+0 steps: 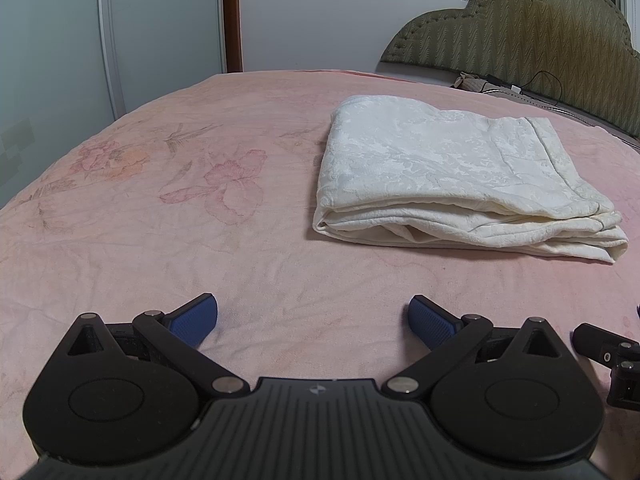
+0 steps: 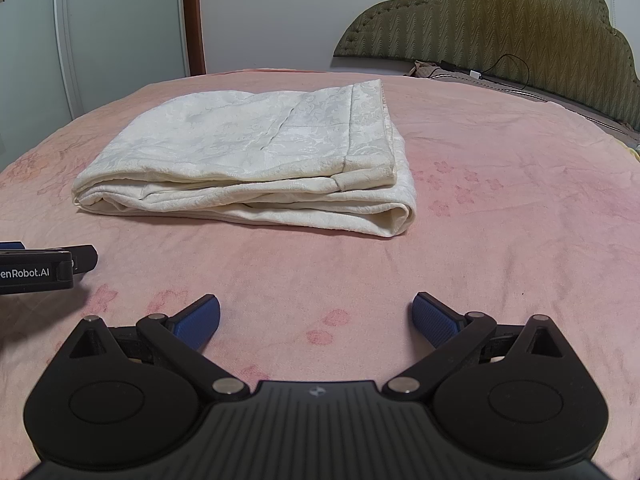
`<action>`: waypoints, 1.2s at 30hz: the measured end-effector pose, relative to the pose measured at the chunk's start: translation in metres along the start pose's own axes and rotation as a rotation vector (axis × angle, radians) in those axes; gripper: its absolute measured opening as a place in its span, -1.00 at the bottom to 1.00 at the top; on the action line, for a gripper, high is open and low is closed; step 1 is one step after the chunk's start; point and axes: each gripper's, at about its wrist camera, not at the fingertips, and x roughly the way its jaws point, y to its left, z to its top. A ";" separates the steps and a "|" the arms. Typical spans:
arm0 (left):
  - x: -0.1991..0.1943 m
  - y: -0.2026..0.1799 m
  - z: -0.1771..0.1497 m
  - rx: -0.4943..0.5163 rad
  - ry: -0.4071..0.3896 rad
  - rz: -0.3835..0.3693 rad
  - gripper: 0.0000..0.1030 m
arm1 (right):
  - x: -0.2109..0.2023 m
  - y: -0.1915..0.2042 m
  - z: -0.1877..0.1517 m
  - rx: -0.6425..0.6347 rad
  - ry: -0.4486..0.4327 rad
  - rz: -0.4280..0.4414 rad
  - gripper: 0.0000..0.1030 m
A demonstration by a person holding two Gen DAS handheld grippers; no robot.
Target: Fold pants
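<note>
The cream jacquard pants [image 2: 248, 156] lay folded in a soft, light, floppy stack on the pink bedspread [image 2: 500, 240], best pinched at a thick folded edge, while the left gripper [image 1: 313, 320] and right gripper [image 2: 316, 320] hovered spread and empty nearby.

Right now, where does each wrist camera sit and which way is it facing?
Left wrist: low over the bed, facing the headboard; pants ahead to the right; own open left gripper below, right gripper's edge at right.
Right wrist: beside it, same heading; pants ahead to the left; own open right gripper, left gripper's edge at left.
Shared: pants, bed, headboard.
</note>
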 end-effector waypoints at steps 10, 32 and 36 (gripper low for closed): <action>0.000 0.000 0.000 0.000 0.000 0.000 1.00 | 0.000 0.000 0.000 0.000 0.000 0.000 1.00; 0.000 -0.001 0.000 0.001 0.000 0.001 1.00 | -0.001 0.000 -0.001 0.000 0.000 0.000 1.00; 0.000 0.000 0.000 0.000 0.000 0.000 1.00 | -0.001 0.001 0.000 0.012 0.000 -0.009 1.00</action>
